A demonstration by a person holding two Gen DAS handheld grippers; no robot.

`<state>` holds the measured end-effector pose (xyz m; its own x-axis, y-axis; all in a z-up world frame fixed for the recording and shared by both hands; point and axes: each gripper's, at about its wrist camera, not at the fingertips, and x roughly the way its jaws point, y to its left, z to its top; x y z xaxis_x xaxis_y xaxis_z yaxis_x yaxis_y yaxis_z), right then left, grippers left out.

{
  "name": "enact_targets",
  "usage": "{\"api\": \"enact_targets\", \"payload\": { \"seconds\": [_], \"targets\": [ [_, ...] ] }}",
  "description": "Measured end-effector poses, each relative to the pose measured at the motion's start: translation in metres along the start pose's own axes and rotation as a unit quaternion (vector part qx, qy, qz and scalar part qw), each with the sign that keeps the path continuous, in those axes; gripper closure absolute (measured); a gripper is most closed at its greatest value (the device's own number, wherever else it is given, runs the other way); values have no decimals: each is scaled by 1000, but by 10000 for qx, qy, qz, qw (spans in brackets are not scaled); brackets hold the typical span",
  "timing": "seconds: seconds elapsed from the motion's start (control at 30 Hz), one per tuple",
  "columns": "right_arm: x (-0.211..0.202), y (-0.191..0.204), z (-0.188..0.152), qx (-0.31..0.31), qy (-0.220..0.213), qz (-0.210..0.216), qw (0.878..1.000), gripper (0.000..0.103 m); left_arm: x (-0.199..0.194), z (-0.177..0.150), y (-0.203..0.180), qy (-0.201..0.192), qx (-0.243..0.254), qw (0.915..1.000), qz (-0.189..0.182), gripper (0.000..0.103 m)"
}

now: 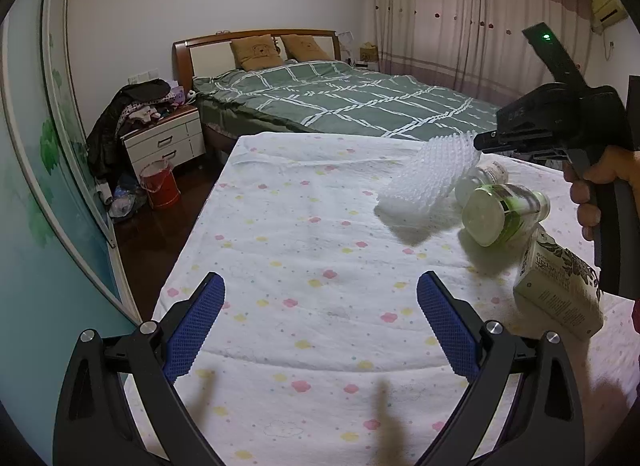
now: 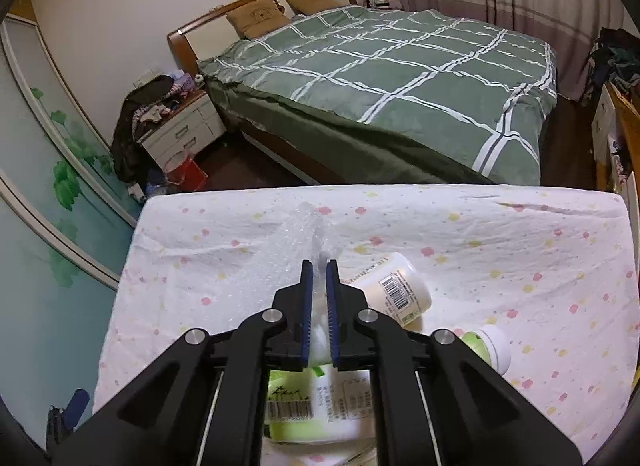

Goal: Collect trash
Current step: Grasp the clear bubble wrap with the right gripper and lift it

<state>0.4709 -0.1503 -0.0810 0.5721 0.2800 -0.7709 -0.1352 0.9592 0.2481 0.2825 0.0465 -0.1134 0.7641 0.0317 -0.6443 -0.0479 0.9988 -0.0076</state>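
On the flowery table (image 1: 312,250), right gripper (image 2: 319,266) is clamped on the foam wrap (image 1: 424,181), left gripper (image 1: 320,298) w/ fingers wide apart, empty. Next imo: lift it clear of the bottles (image 1: 500,213).

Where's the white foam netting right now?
The white foam netting is clamped in the right tool, above the flowered sheet. In the left wrist view it is upper right, beside the green-labelled bottle lying there.

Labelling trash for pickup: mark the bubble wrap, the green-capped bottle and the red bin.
bubble wrap (image 1: 424,181), left wrist view, middle of the sheet.
green-capped bottle (image 1: 505,213), left wrist view, clear body.
red bin (image 1: 162,187), left wrist view, front wall.
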Motion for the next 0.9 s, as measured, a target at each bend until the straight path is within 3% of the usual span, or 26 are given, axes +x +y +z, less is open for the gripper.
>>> {"api": "enact_targets", "payload": {
  "seconds": [0.2, 0.57, 0.9],
  "targets": [
    [-36, 1, -3, -109, -314, 139, 9994, 97, 1, 0, 0, 3, -5, 10000, 4, 8],
    [-146, -17, -36, -355, -1070, 238, 9933, 97, -1, -1, -2, -56, 43, 10000, 68, 8],
    [-243, -111, -99, 193, -1629, -274, 9861, 97, -12, -3, -23, -228, 455, 9987, -76, 8]
  ]
}}
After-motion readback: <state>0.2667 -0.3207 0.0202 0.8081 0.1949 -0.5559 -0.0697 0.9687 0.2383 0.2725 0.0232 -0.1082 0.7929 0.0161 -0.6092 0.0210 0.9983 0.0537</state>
